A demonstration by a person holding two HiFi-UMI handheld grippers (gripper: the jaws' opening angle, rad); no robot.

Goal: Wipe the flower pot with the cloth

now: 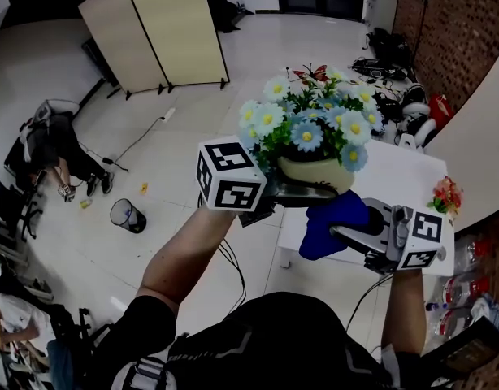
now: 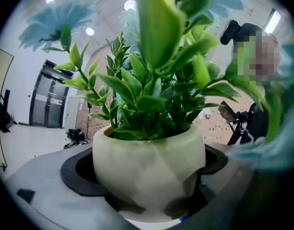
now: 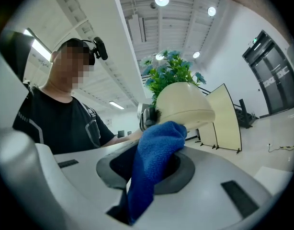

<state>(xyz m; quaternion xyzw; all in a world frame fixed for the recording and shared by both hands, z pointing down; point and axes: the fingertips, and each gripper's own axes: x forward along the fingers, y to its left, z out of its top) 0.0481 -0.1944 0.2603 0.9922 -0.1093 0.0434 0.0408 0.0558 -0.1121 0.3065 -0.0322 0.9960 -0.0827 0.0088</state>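
A cream flower pot (image 1: 316, 172) with blue daisies (image 1: 310, 116) and a red butterfly is held up in the air in front of the white table (image 1: 404, 177). My left gripper (image 1: 302, 192) is shut on the pot, whose round body (image 2: 149, 169) fills the space between the jaws in the left gripper view. My right gripper (image 1: 347, 232) is shut on a blue cloth (image 1: 331, 222). The cloth (image 3: 154, 159) rises from the jaws and its top presses against the pot's (image 3: 183, 104) lower side and underside.
A small pot of red and orange flowers (image 1: 446, 195) stands at the table's right edge. On the floor to the left are a black bin (image 1: 128, 215), cables and a seated person (image 1: 54, 149). A folding screen (image 1: 160, 31) stands far back.
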